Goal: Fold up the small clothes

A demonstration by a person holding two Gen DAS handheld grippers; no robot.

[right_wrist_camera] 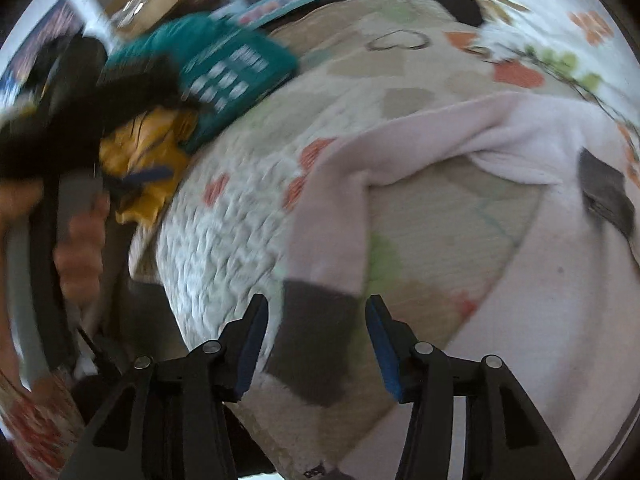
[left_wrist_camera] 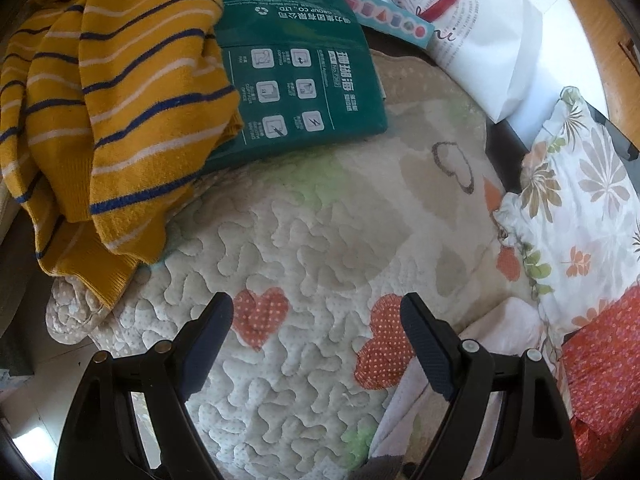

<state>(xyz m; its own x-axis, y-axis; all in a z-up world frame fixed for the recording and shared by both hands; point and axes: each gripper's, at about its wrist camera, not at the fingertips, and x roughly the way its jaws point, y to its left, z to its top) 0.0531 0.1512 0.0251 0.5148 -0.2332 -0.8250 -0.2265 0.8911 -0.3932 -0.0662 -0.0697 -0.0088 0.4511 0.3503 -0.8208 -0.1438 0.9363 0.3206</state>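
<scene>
A pale pink garment [right_wrist_camera: 440,136] with dark grey cuffs lies spread on the quilted mat [right_wrist_camera: 224,216]. One grey cuff [right_wrist_camera: 316,356] lies between the open jaws of my right gripper [right_wrist_camera: 318,312], just above it; the view is blurred. My left gripper [left_wrist_camera: 316,312] is open and empty above the quilted mat [left_wrist_camera: 304,240], and a corner of the pink garment [left_wrist_camera: 504,324] shows by its right finger. A yellow striped sweater [left_wrist_camera: 116,108] lies heaped at the upper left, also visible in the right wrist view [right_wrist_camera: 148,160].
A green paper pack [left_wrist_camera: 296,68] lies beside the sweater. A white bag [left_wrist_camera: 480,40] stands behind it. A floral pillow [left_wrist_camera: 580,208] and red cloth [left_wrist_camera: 600,368] lie at the right. The other hand-held gripper [right_wrist_camera: 60,200] shows at the left of the right wrist view.
</scene>
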